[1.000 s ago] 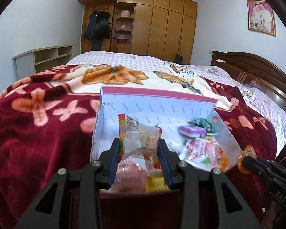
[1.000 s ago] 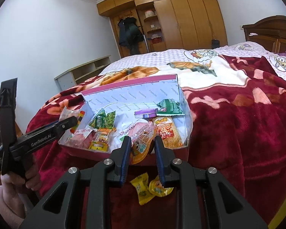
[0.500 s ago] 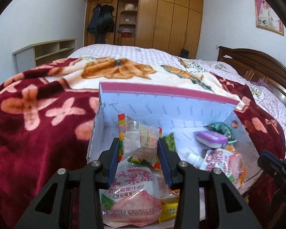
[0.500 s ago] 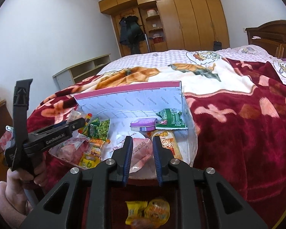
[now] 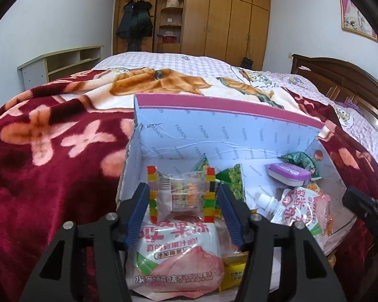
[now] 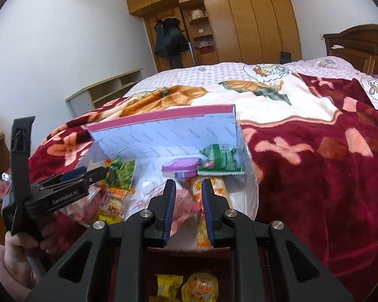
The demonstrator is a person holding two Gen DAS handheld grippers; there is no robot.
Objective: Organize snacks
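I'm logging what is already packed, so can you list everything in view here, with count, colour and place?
box: one, pale blue with pink rim, on the blanket.
clear packet: one, striped edges, in box between left gripper's opening jaws.
peach jelly pouch: one, pink-white, box front.
green pea packets: at least one, box left.
purple tin: one, box middle.
green sachet: one, box right.
yellow sweets: two, outside the box.
blanket: one, red floral, on bed.
left gripper: black, over box.
right gripper: black, narrow gap.

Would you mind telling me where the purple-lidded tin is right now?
In both wrist views the purple-lidded tin lies inside the white box near its back right corner, beside the green packet and above the spouted jelly pouch.
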